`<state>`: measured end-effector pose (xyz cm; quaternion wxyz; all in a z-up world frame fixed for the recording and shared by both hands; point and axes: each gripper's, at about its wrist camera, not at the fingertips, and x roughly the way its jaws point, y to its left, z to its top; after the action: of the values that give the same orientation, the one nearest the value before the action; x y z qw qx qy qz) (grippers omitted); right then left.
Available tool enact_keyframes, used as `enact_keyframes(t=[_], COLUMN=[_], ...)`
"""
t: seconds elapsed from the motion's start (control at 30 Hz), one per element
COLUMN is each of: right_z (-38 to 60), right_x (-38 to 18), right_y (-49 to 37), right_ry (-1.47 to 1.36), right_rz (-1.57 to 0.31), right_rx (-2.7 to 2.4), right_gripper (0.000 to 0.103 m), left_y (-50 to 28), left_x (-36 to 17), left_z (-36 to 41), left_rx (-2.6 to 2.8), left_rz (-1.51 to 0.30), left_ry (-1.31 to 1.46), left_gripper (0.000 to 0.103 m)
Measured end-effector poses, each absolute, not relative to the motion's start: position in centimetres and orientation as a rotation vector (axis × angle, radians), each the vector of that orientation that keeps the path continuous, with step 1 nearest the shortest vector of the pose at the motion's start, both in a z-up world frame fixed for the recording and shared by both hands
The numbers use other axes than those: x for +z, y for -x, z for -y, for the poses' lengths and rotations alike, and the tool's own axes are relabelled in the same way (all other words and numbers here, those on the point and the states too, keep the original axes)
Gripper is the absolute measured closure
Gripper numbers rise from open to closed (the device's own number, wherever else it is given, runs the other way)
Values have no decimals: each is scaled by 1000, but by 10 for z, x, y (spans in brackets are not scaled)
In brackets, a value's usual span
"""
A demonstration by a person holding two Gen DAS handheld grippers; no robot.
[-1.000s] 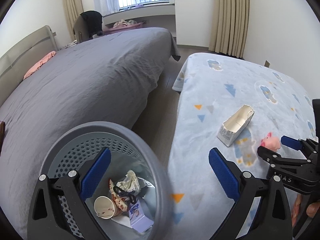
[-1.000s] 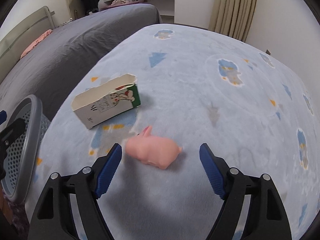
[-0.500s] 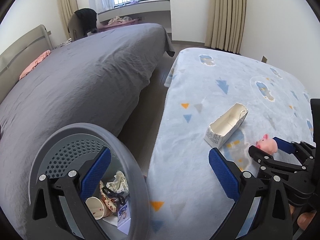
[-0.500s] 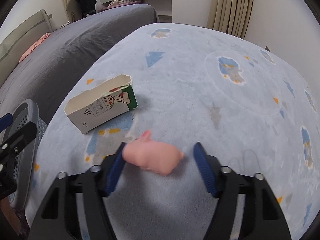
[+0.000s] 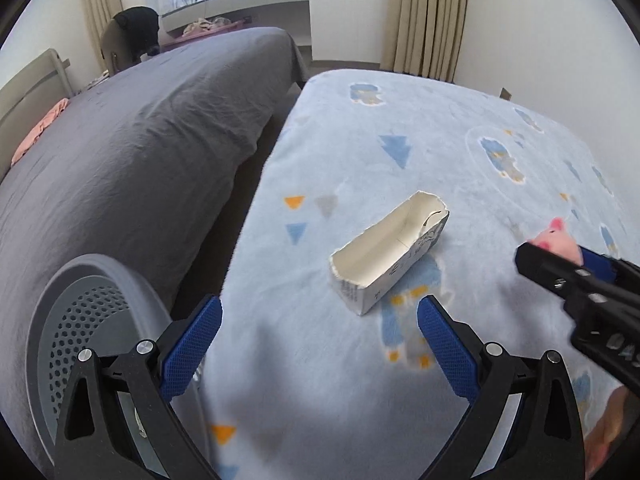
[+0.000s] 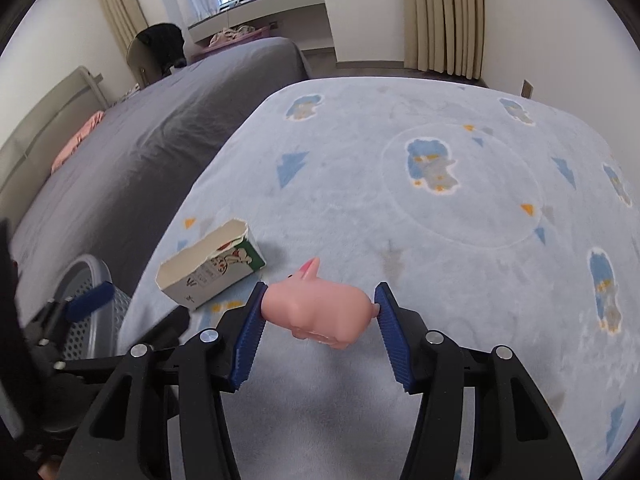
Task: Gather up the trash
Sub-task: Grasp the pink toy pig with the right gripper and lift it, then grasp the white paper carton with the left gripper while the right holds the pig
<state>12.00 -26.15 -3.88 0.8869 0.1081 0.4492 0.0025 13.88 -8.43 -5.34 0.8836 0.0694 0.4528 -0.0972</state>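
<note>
A torn white carton [image 5: 388,256] lies open side up on the light blue blanket [image 5: 400,128], just beyond my left gripper [image 5: 320,308], which is open with nothing between its pads. In the right wrist view the carton [image 6: 212,272] lies to the left of my right gripper [image 6: 320,296]. Its jaws are closing, and both pads press on a pink pig toy [image 6: 320,312] held a little above the blanket. The pig [image 5: 560,240] also shows at the right edge of the left wrist view. The grey perforated bin [image 5: 80,320] stands at the lower left beside the bed.
A bed with a dark grey cover [image 5: 140,140] runs along the left, with a narrow floor gap between it and the blanket's edge. Curtains [image 5: 428,20] and a window sill stand at the far wall. A chair with dark clothing [image 5: 132,32] is at the back left.
My right gripper closed onto the pink pig and raised it off the blanket. My left gripper swung right, from over the bin to over the blanket near the carton.
</note>
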Motion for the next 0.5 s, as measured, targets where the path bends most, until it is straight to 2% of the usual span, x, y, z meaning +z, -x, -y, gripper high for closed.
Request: enact_keyframes(t=[0.5], right_z=[301], right_x=[-31], right_y=[-116], right_ry=[-328], right_rz=[-912], right_rx=[-37], right_gripper=[50], left_y=[-171], left_x=[-77], left_z=[116], left_rx=[-232], left_rz=[-954], left_ry=[-182], left_gripper=[7])
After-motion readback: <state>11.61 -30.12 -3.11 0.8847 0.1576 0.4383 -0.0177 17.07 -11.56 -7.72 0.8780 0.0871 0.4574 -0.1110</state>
